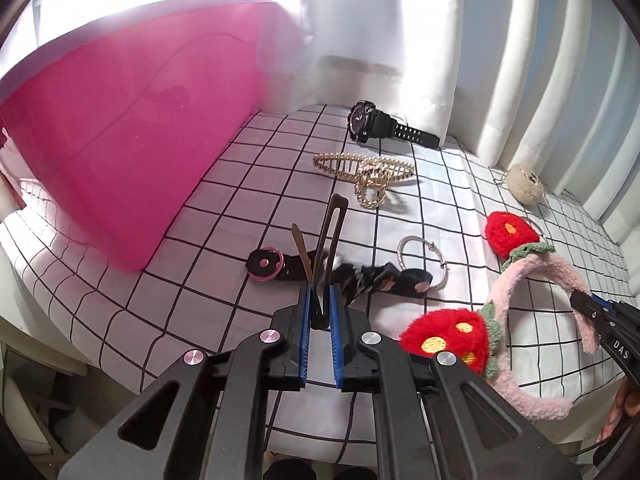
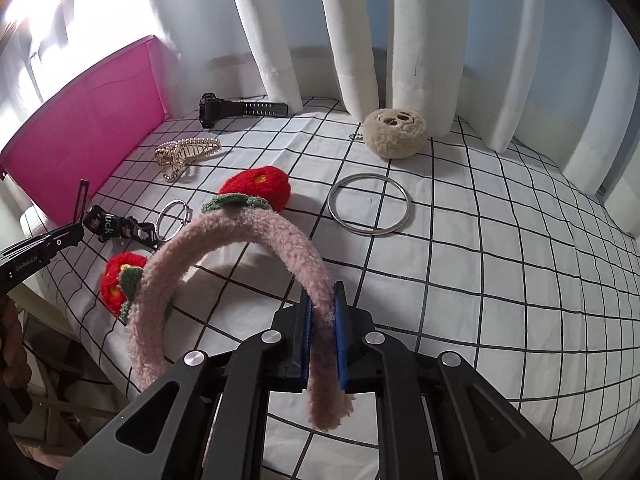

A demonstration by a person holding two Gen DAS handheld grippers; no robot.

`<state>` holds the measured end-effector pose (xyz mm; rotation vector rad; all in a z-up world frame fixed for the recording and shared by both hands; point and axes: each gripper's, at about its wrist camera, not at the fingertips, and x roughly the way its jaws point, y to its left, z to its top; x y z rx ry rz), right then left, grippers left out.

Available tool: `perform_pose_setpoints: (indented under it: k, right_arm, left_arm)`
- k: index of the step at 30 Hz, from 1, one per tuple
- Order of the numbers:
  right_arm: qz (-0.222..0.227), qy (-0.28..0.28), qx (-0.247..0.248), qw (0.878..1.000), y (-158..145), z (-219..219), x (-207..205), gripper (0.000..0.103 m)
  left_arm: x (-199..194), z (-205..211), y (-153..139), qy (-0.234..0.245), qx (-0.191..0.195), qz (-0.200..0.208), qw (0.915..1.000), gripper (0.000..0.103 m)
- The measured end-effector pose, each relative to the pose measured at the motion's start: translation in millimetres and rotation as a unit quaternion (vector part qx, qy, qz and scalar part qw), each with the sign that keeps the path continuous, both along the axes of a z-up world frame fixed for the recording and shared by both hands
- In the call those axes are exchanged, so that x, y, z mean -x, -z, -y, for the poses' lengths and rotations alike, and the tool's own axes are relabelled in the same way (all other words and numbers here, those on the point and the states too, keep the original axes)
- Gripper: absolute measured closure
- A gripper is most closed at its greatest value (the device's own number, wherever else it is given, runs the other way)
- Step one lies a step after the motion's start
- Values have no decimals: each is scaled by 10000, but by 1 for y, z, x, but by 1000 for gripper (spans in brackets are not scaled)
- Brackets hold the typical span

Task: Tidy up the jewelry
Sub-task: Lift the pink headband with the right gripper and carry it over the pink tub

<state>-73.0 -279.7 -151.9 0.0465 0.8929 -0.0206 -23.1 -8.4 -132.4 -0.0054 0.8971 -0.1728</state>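
My left gripper [image 1: 320, 300] is clamped tight on a dark, slotted hair clip [image 1: 329, 240], which stands up from between the blue pads [image 1: 305, 336], clear of the grid-patterned cloth [image 1: 248, 184]. My right gripper [image 2: 323, 320] is pinched shut on one end of the fuzzy pink headband [image 2: 224, 248]; the band arches up off the cloth, with its two red knitted strawberries [image 2: 256, 186] towards the pink storage box [image 2: 88, 136].

Taking that pink storage box as the landmark: the black wristwatch [image 2: 236, 109] lies just beside its far corner, against the white curtain [image 2: 356, 32]. The gold pearl claw clip [image 2: 186, 153] lies near the box's long side, nearer to me than the watch. The black patterned strap [image 2: 120, 227] with a pink-rimmed disc [image 1: 264, 264] lies near the box's near corner, a small silver ring [image 2: 173, 216] touching its end. The large silver bangle [image 2: 369, 209] sits well apart from the box, beyond the strawberries. The beige plush ball [image 2: 394, 132] rests farthest from the box, at the foot of the curtain.
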Motion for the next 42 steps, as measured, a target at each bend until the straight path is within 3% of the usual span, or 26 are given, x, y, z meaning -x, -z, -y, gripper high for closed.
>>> perform_pose_setpoints:
  k: [27,42]
  right_arm:
    - [1126,-146,379,9928,-113,-23,7,93]
    - [1858,-560,432,9800,-183,-60,-27,93]
  left_arm:
    - [9,-5,-95,195,166,738,9969,94]
    - [0,-42,-159,-110,326,1364,9901,94]
